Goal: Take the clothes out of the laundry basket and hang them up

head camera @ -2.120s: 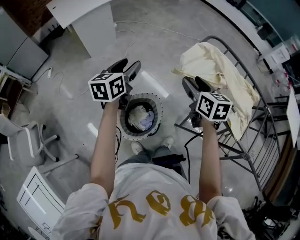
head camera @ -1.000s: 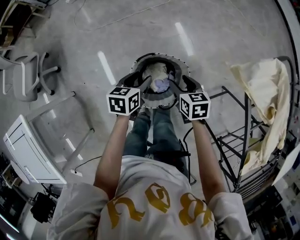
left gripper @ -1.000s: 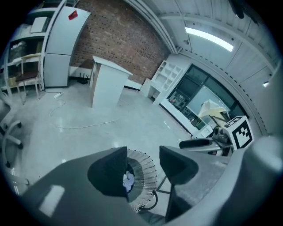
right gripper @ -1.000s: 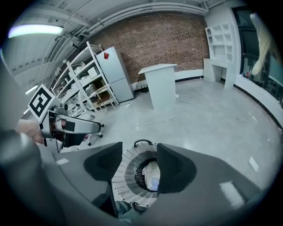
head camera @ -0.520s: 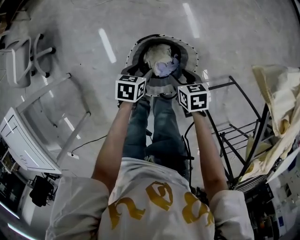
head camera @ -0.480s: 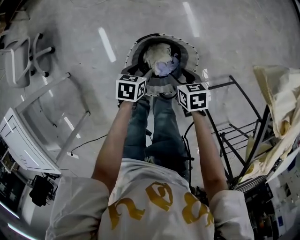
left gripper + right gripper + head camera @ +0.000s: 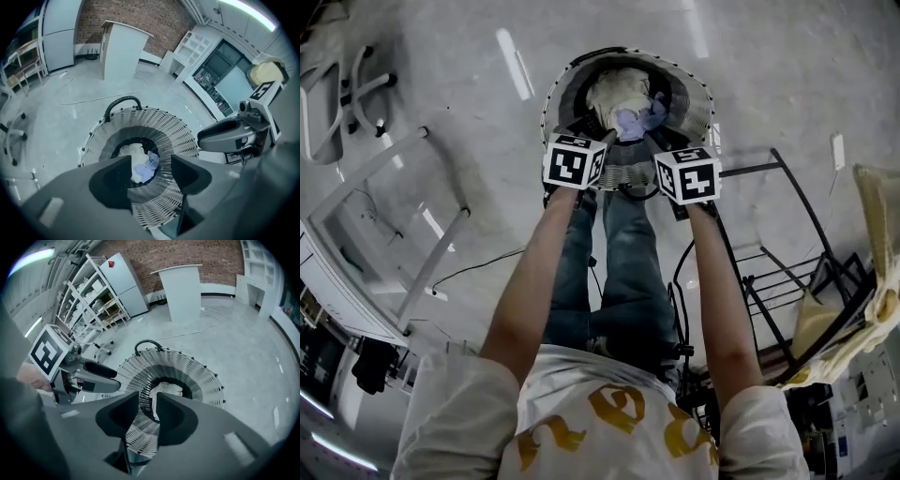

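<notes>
While both grippers hang above the basket's mouth, nothing is yet taken.

**Item:** round white slatted plastic laundry basket point(image 7: 551, 92) with a dark loop handle point(image 7: 123, 101) on the far rim. It stands on the grey polished floor just ahead of the person's legs.

**Contents, low in the well:** a crumpled cream-white garment point(image 7: 614, 91) and, touching it on the near side, a smaller pale lilac-blue garment point(image 7: 633, 120).

**Handling, as judged:** both are soft, light and limp. They will sag and trail when lifted, and one may drag the other up.

**Best hold:** a raised fold on the lilac-blue piece, which looks uppermost and nearest. Pinch bunched cloth, not a flat layer.

**Left gripper point(image 7: 151, 164):** jaws well apart and empty, with the clothes showing through the gap far below.

**Right gripper point(image 7: 148, 398):** jaws have just been closing and now stand at a narrow gap. Nothing is between them; only the basket wall shows through. They would likely need widening before a pinch.

**Edges and room:**
- The well is deep and narrows downward, so two grippers side by side have little slack against the slatted wall.
- A dark metal folding drying rack point(image 7: 750, 170) stands just to the right, with a cream sheet point(image 7: 879, 216) draped over its far end. The bare rails nearer offer hanging room.
- The floor to the left lies open as far as a white table frame point(image 7: 370, 171).
</notes>
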